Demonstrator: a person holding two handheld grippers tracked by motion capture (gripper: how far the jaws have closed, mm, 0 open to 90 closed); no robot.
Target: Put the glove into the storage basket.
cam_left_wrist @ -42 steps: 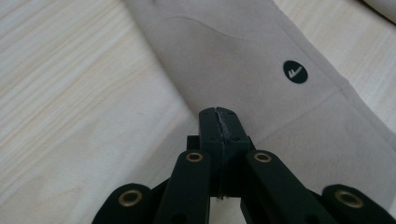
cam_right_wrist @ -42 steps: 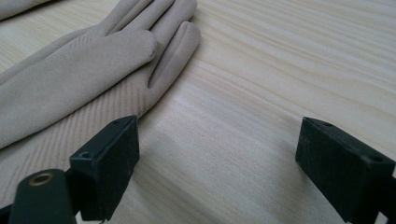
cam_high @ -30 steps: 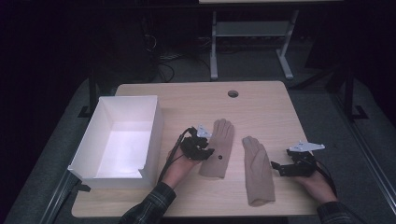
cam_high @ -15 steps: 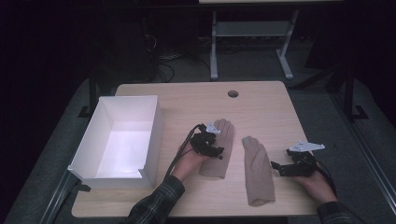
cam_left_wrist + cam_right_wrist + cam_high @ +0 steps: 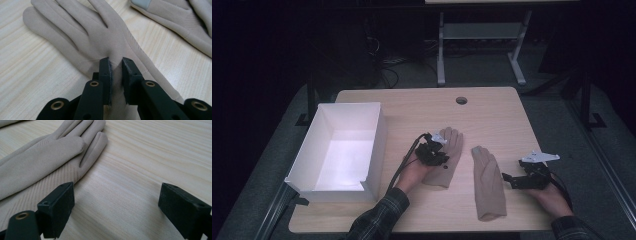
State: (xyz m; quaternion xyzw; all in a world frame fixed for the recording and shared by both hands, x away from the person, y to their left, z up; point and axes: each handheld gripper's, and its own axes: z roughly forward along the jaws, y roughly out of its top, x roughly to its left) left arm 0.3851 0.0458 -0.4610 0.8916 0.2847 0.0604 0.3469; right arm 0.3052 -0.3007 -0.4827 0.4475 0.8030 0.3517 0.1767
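Left glove: lies flat mid-counter, right of the box.
Left gripper: your fingers have just been closing, pinching a fold of its palm.
Right gripper: fingers spread, beside the right glove.
Handling: soft, light, limp; you should grip bunched fabric.

1. A light wooden table with a round cable hole near its far edge is carrying everything.
2. An open white box is sitting on its left part.
3. A beige glove is lying flat near the middle, fingers pointing to the far edge.
4. A second beige glove is lying just right of it, apart from it.
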